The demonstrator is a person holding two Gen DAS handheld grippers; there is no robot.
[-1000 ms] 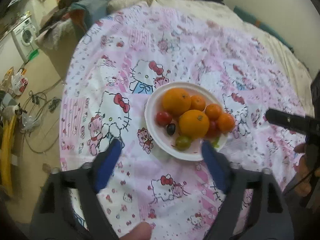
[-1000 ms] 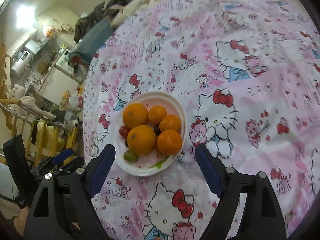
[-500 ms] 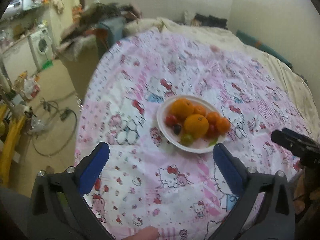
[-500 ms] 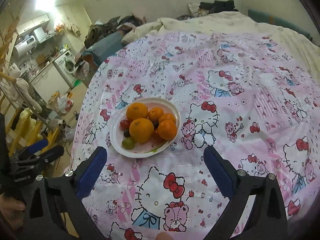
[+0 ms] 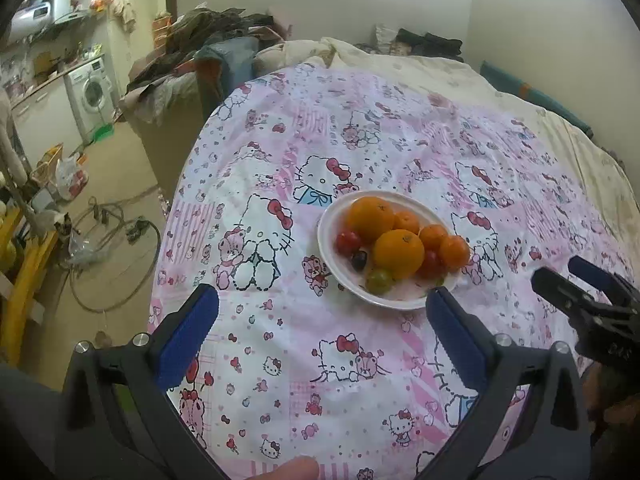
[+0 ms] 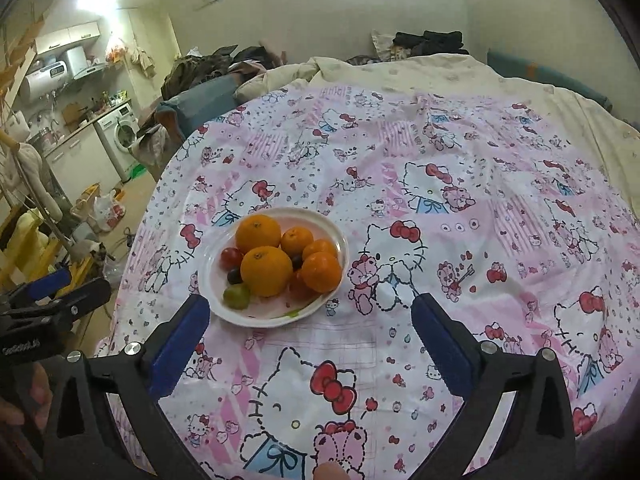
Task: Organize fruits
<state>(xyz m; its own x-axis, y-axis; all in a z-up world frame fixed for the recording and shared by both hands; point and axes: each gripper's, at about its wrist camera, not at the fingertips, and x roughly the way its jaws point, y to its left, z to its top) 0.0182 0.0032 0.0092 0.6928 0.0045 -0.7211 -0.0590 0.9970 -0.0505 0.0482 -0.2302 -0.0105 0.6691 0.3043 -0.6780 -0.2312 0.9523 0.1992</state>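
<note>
Nearest you, in the left wrist view, your left gripper stands spread as wide as it goes, blue pads at lower left and lower right of the frame, nothing between them but patterned cloth. Your right gripper is likewise fully spread and holds nothing; its left pad ends just short of the plate's near rim. In the left view the right gripper's tips also poke in from the right edge, clear of the plate.

Past the pads sits the white plate, right of centre in the left view and left of centre in the right view. On it are two large oranges, smaller tangerines, red cherry tomatoes, a dark grape and a green fruit at the near rim.

The pink cartoon-cat bedspread lies bare all round the plate, widest toward the right of the right view. Its left edge drops off to floor, cables and, farther back, a washing machine at upper left.
</note>
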